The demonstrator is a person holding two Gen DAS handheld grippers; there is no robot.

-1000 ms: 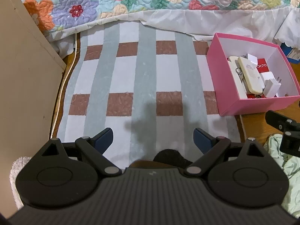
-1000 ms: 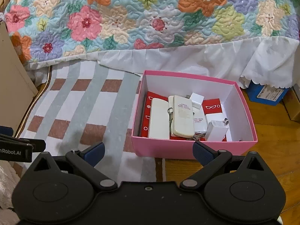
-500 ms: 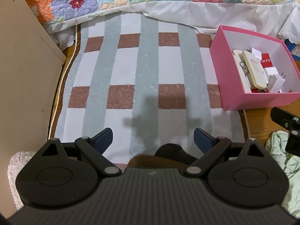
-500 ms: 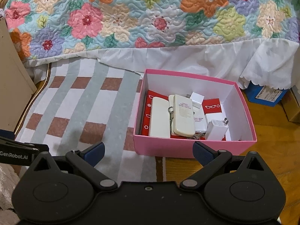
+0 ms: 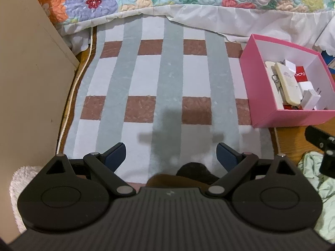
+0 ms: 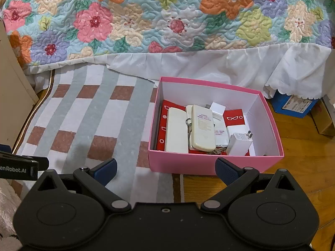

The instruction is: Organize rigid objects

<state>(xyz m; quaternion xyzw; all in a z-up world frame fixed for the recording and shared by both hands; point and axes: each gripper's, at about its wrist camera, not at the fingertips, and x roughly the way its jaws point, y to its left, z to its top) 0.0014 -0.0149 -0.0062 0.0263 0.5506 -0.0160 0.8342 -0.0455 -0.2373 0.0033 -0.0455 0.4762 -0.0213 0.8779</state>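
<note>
A pink box stands at the rug's right edge, partly on the wood floor. It holds several rigid things: a cream case, a cream remote-like device, a white plug adapter and a red card. The box also shows in the left wrist view. My right gripper is open and empty, just in front of the box's near wall. My left gripper is open and empty above the striped rug.
A bed with a floral quilt and white skirt runs along the back. A beige cabinet side stands at the left. A blue box lies under the bed at right. Green cloth lies on the wood floor.
Both grippers have drawn back a little from the bed and box; the left view has tilted toward the rug. Both stay open and empty. Nothing in the box has moved.
</note>
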